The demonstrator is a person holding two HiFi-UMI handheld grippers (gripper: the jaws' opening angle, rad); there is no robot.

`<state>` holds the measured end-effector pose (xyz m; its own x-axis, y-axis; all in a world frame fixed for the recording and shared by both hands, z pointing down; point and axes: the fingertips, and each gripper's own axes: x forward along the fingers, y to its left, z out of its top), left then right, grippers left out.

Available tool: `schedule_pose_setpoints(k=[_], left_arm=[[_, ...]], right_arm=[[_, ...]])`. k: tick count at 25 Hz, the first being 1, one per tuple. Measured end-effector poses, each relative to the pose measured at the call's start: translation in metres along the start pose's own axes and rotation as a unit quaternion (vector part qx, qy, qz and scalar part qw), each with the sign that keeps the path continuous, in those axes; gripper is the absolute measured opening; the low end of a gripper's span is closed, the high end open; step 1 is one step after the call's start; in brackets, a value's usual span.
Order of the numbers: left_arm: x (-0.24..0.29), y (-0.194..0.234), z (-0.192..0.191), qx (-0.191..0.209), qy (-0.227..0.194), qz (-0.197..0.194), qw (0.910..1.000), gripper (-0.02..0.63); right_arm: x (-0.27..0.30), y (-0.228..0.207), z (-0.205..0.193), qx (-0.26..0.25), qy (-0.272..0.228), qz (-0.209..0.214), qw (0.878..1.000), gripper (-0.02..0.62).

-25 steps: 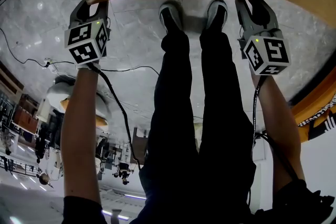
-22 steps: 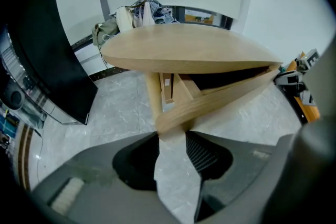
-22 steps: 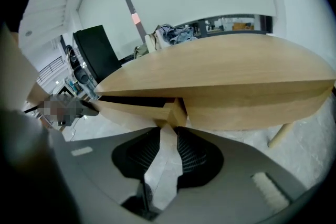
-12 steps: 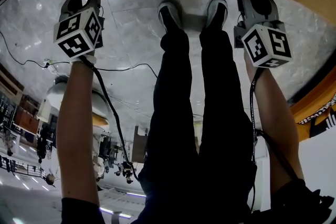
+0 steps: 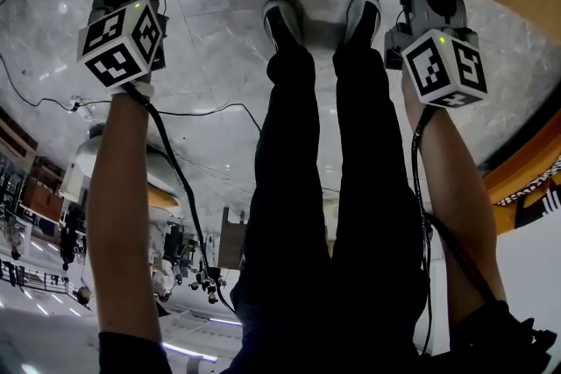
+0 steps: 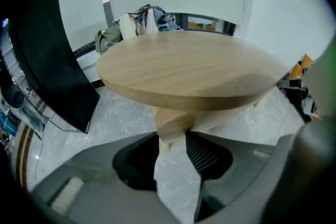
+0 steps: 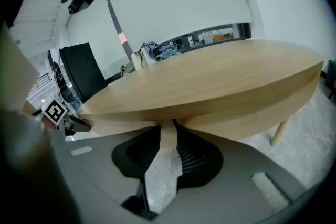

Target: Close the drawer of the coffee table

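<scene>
Both tools point at the near edge of the coffee table (image 6: 189,68), an oval slab of pale wood with long straight grain and a thick, smoothly rounded rim. The left gripper (image 6: 172,136) has its jaws apart. Its black ribbed pads frame a wedge of floor, and only a narrow slip of light wood shows beyond the tips, with nothing pinched. The right gripper (image 7: 168,129) also has its jaws parted, by a narrower slot, and a strip of the same wood stands past its tips unclamped. The drawer (image 7: 126,124) is tucked under the top, just ahead of the right jaws and to their left. It shows as a slightly paler curved band below the rim, and no seam can be made out on it. Off to the right of those jaws a round, tapered wooden leg (image 7: 281,131) meets the floor (image 5: 228,57), which is glossy grey stone with marble veining that mirrors the room. Behind each tool is a white cube (image 5: 123,44) printed with black square markers, and a thin black cable (image 5: 175,162) trails back from the left one. Between the two tools stand the person's legs in matte black trousers (image 5: 298,188), with dark, white-edged shoes (image 5: 285,17) close to the table. Left of the left jaws a flat black panel (image 6: 52,55) leans upright.
</scene>
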<state>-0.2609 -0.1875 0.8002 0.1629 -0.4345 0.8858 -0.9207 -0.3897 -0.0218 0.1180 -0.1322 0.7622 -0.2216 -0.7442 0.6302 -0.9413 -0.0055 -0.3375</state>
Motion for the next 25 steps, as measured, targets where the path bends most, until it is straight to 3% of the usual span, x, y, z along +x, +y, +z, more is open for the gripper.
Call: schedule_pose_setpoints(k=[11,18,21,25], left_arm=[[0.000,0.003,0.000,0.006,-0.011,0.005,0.9999,0.166],[-0.006,0.000,-0.019,-0.010,0.026,0.013,0.9995,0.166],[-0.020,-0.001,-0.034,-0.027,0.039,0.030,0.9984,0.166],[-0.068,-0.021,-0.030,-0.062,0.020,0.036,0.9972,0.166]], right_arm=[[0.000,0.005,0.000,0.004,0.009,0.014,1.000,0.120],[-0.017,0.006,-0.008,-0.009,0.050,0.021,0.998,0.120],[-0.030,0.011,-0.014,-0.026,0.076,0.030,0.996,0.117],[-0.062,0.039,0.001,-0.046,0.091,0.070,0.992,0.103]])
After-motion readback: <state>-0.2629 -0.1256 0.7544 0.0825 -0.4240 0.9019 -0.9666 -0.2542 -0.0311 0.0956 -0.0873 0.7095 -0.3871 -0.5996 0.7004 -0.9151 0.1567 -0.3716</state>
